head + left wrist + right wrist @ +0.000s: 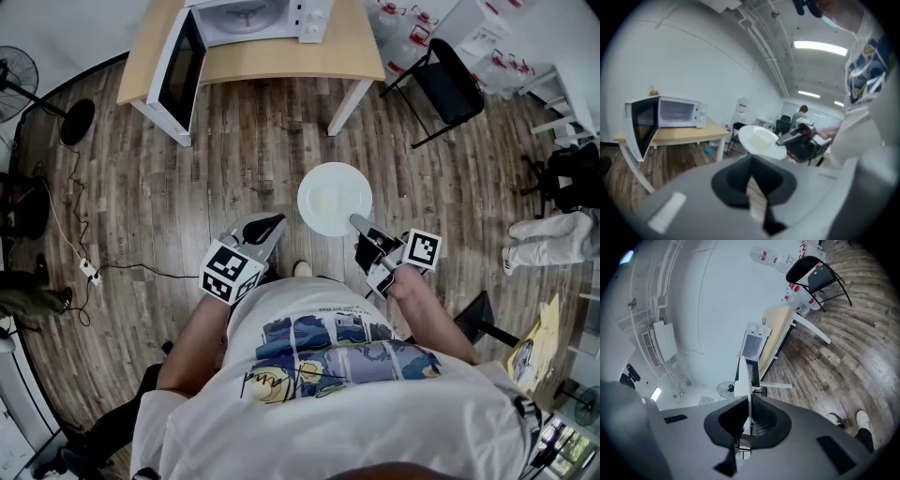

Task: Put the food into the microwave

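A white plate [333,199] with a pale piece of food on it hangs level above the wood floor in front of me. My right gripper [361,225] is shut on its near rim; in the right gripper view the plate [743,380] shows edge-on between the jaws. My left gripper [265,228] is held close to my body, left of the plate, shut and with nothing in it. From the left gripper view I see the plate [759,140] and the right gripper [801,140] off to the right. The white microwave [253,19] stands on a wooden table [281,61] ahead, with its door [180,67] swung open to the left.
A black folding chair [448,80] stands right of the table. A floor fan [14,89] and a power strip with its cable [89,272] lie at the left. Another person's legs [553,239] show at the right edge.
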The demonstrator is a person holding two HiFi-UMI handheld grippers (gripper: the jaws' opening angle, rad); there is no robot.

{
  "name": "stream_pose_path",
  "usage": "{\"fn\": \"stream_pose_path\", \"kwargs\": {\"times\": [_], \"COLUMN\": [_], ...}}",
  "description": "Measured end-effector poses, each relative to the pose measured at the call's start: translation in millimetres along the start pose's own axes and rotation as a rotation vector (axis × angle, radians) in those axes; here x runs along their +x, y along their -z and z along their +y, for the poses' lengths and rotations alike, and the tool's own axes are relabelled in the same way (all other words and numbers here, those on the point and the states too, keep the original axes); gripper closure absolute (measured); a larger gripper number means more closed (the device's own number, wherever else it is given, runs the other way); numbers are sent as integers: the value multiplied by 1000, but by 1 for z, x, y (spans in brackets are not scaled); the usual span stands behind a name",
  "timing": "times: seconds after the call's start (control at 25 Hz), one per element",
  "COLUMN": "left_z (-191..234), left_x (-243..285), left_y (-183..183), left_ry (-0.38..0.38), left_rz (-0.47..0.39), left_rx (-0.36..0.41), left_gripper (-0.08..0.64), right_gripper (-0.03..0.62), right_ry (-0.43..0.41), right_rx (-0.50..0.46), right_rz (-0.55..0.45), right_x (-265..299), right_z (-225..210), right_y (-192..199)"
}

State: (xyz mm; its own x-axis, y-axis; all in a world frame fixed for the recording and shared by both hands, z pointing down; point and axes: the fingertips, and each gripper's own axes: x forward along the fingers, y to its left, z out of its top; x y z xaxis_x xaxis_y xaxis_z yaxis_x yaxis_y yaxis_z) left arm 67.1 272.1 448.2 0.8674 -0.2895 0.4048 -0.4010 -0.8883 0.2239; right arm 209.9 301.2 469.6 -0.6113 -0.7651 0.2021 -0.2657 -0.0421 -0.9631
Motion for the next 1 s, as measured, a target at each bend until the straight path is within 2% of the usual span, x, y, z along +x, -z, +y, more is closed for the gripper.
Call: {"fn": "stream_pose_path", "kwargs": {"times": [0.24, 0.4, 0.64, 1.0], "left_z": [-26, -20, 25, 128], "left_x": [-7, -22, -25, -58], "left_y": [3, 5, -15, -72], "left_ry": [-60, -96, -97, -66], "left_rz": [-19, -12, -49, -126], "left_rx": [-87, -96, -90, -44], "left_gripper": [552, 552, 552, 552], "right_gripper": [578, 578, 578, 578], "right_ry": [-18, -21, -24, 5], "right_rx": [8, 15, 47, 67], "right_rz": [16, 31, 25, -15], "right_x": [-17, -10, 28, 137], "right_z": [-13, -16, -13, 9], "right_y": [0, -1, -20, -49]}}
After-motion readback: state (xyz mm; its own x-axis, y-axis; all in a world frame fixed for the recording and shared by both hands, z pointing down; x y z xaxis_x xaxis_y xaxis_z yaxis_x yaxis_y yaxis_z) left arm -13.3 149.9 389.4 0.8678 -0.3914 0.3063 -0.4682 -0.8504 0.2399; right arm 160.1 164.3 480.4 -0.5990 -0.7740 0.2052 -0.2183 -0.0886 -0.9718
